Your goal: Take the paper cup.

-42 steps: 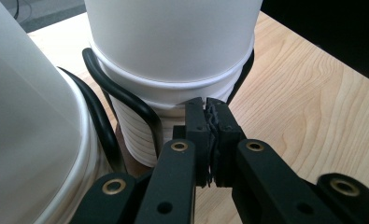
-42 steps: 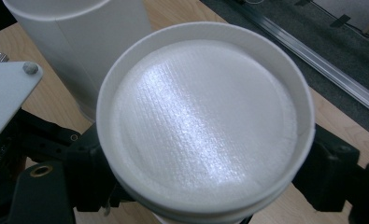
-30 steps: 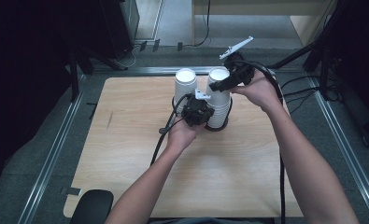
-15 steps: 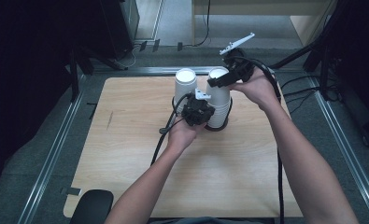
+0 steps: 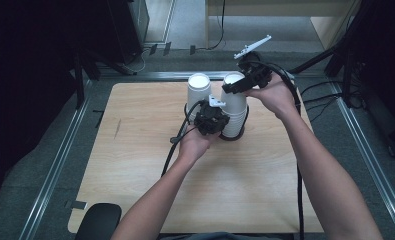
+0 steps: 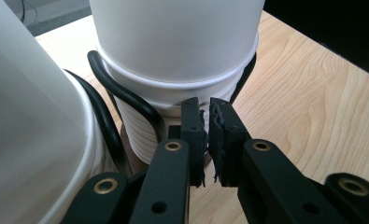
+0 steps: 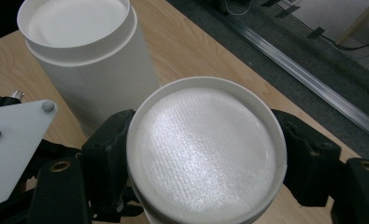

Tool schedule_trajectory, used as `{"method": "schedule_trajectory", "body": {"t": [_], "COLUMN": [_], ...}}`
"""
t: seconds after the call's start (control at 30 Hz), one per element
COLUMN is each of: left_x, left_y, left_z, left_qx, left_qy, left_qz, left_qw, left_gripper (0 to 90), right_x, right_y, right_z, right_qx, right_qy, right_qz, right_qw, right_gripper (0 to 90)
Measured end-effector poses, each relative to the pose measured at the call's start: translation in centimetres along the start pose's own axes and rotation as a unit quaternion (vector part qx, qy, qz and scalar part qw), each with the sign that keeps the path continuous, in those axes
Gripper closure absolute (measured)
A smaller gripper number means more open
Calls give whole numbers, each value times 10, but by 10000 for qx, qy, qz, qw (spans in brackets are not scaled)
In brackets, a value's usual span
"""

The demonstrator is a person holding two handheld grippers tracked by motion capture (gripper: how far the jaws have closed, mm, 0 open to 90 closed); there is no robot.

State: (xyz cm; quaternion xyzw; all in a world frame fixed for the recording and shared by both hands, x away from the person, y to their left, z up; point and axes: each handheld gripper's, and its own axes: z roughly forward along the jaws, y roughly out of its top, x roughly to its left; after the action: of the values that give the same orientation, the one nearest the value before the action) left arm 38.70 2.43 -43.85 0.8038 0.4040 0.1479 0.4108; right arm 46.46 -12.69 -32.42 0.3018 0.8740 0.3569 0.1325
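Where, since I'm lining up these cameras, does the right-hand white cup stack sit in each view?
High view: the right cup stack stands at upper centre, just right of its twin.
Left gripper view: top centre, with its stacked rims showing lower down.
Right gripper view: bottom centre, seen from above.
Shared landmark: the left cup stack, which is at the left edge of the left gripper view and upper left in the right gripper view.

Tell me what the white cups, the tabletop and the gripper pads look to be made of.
White cups: probably paper, matte, with rolled rims stacked in ridges near the base and a faint woven texture on the upturned bottom.
Tabletop: light wood or wood-look laminate, smooth, with visible grain lines.
Pads on the left gripper: likely black rubber or foam, dull, with frayed, torn edges.
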Motion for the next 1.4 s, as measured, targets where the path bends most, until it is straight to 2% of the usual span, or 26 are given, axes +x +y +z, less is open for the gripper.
{"method": "schedule_trajectory", "body": {"t": [0.3,0.4,0.53,0.6,0.67,0.9,0.93,0.97,1.0,1.2,1.27,1.33,1.4], "left_x": [-2,-2,-2,-2,-1,-1,0,0,0,1,2,4,4], "left_y": [0,-1,-1,0,0,0,-1,-1,0,0,0,0,0], "left_z": [0,1,1,1,2,2,2,2,1,-1,-1,-1,-2], "left_qx": [-53,30,34,10,4,1,12,12,36,-2,27,47,44], "left_qy": [57,116,112,118,99,90,91,91,102,-18,-34,-141,-177], "left_qz": [81,109,100,84,59,49,50,50,81,14,14,-72,-67], "left_qw": [9999,9999,9999,9999,9999,9999,9999,9999,9999,10000,10000,9999,9998], "left_gripper": [843,845,838,837,835,832,823,823,820,796,785,771,768], "right_x": [0,0,0,1,2,3,2,2,2,2,3,2,2], "right_y": [-3,-7,-7,-7,-4,-1,0,0,5,18,19,23,25], "right_z": [-1,-1,-1,-2,-2,-2,-8,-8,-21,-38,-40,-47,-50], "right_qx": [-97,-228,-258,-228,-157,-68,-356,-356,-690,-630,-635,-637,-553], "right_qy": [-4,-31,-42,-40,-68,-121,-127,-127,-84,-79,-77,-13,-7], "right_qz": [47,148,125,74,-98,-17,89,89,136,-11,24,38,81], "right_qw": [9999,9996,9996,9997,9998,9999,9992,9992,9975,9980,9980,9980,9984], "right_gripper": [270,270,270,271,271,273,276,276,276,274,273,272,272]}}
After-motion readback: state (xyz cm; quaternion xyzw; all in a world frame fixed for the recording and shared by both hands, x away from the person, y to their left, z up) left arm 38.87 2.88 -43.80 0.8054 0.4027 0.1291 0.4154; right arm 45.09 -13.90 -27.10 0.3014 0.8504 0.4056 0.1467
